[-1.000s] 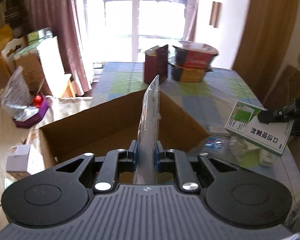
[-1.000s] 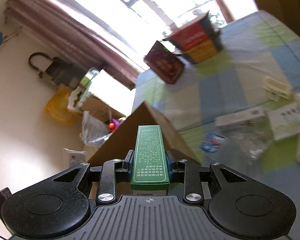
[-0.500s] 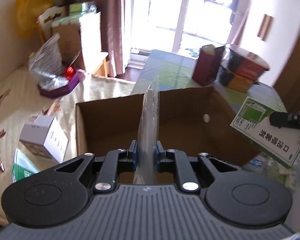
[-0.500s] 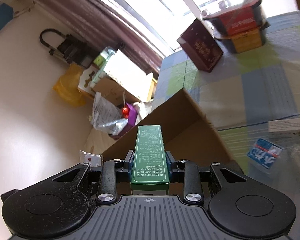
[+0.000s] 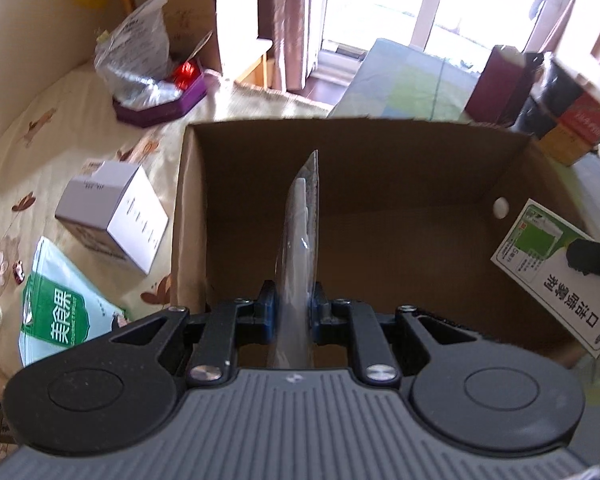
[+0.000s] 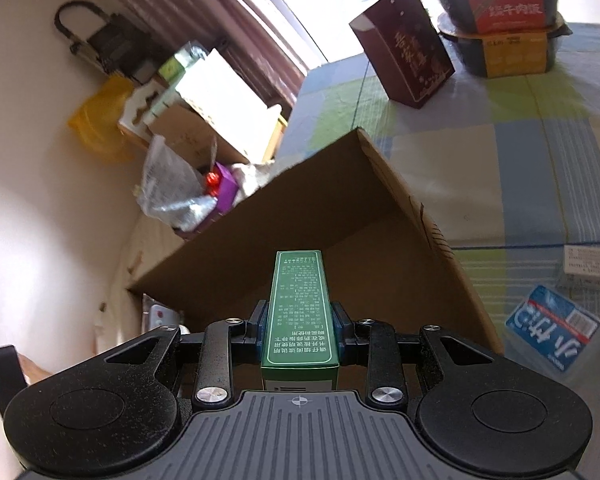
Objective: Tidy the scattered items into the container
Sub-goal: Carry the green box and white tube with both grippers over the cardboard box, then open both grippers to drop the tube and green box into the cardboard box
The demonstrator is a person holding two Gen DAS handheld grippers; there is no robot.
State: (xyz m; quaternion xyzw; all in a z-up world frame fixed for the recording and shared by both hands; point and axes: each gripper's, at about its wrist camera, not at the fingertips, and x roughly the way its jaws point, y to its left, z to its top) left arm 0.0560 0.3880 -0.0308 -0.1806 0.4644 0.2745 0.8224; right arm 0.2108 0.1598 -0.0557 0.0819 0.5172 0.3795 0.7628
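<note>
A clear packet (image 5: 300,240) is clamped on edge between the closed jaws of the left gripper (image 5: 293,314), held over the open cardboard box (image 5: 380,208); the packet's white contents are seen through the plastic, though what they are cannot be told. At the right of the left wrist view, the right gripper's finger (image 5: 592,258) is seen pinching a green and white carton (image 5: 548,276) over the box's right wall. In the right wrist view the same carton (image 6: 300,312) is gripped narrow side up by the right gripper (image 6: 299,330), its jaws closed on it, above the box (image 6: 340,240). The box interior appears bare as far as it is seen. To the box's left, on a floral cloth, a green and white pouch (image 5: 60,312) and a white carton (image 5: 112,216) are lying, near each other; farther off a purple tray (image 5: 160,100) with a crumpled bag is seen. To the box's right, on the checked counter (image 6: 540,168), a blue-labelled packet (image 6: 552,328) is lying; near the far edge a maroon bag (image 6: 408,48) is standing beside two stacked food tubs (image 6: 508,16).
</note>
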